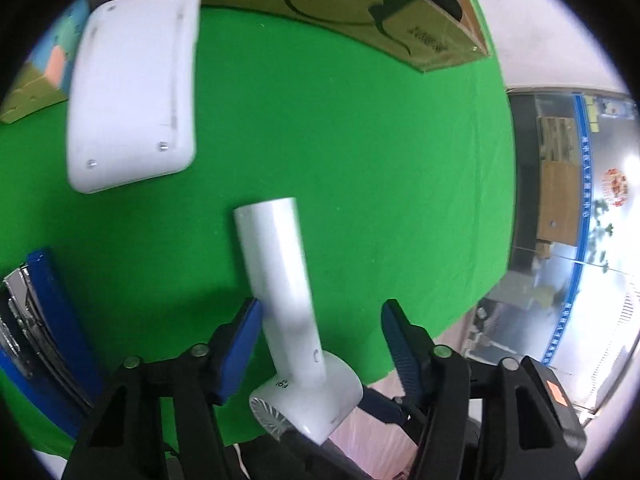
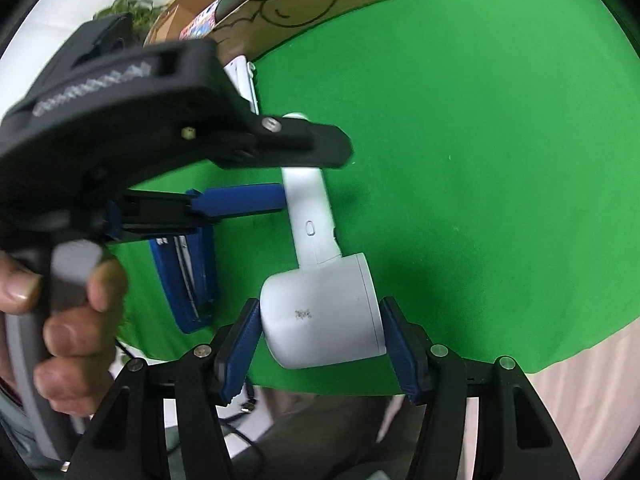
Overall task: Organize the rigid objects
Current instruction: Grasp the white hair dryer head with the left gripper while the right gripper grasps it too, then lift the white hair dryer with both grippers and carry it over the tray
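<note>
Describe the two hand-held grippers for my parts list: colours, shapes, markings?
Both are black plastic with angular, cut-out finger arms, silver screw heads and ribbed blue pads. The left hand-held gripper bears an orange sticker; the right hand-held gripper shows none. A grey handle sits under the left one.

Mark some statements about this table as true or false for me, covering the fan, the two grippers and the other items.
1. The right gripper clamps the round head of the white handheld fan. True.
2. The fan's handle lies outside the left gripper. False: the handle sits between its jaws, with a clear gap to one pad.
3. The table covering is blue. False: it is a green cloth.
4. A blue stapler lies on the cloth beside the fan. True.
5. The white flat case is inside the cardboard box. False: it lies on the cloth in front of the box.
</note>
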`<move>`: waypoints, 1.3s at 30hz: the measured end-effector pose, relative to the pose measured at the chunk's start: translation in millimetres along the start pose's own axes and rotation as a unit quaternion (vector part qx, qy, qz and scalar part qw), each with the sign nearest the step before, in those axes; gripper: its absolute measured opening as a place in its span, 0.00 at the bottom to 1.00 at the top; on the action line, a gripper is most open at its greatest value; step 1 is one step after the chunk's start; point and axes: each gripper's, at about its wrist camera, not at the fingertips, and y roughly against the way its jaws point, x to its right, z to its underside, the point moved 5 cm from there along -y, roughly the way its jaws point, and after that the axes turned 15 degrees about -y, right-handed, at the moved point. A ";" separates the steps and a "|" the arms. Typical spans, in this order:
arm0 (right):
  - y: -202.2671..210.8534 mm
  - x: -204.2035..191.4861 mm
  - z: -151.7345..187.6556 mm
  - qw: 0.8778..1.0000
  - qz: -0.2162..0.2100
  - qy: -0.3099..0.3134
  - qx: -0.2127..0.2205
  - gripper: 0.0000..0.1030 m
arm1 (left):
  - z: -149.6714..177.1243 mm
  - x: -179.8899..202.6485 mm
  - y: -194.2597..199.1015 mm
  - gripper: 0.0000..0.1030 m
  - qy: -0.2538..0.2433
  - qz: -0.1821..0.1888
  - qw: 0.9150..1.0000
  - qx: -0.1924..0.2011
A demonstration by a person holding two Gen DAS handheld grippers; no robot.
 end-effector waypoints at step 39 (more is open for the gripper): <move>118.8 -160.5 -70.8 0.969 -0.064 0.206 0.121 0.53 | -65.8 38.5 200.8 0.26 -0.019 -0.074 0.965 0.252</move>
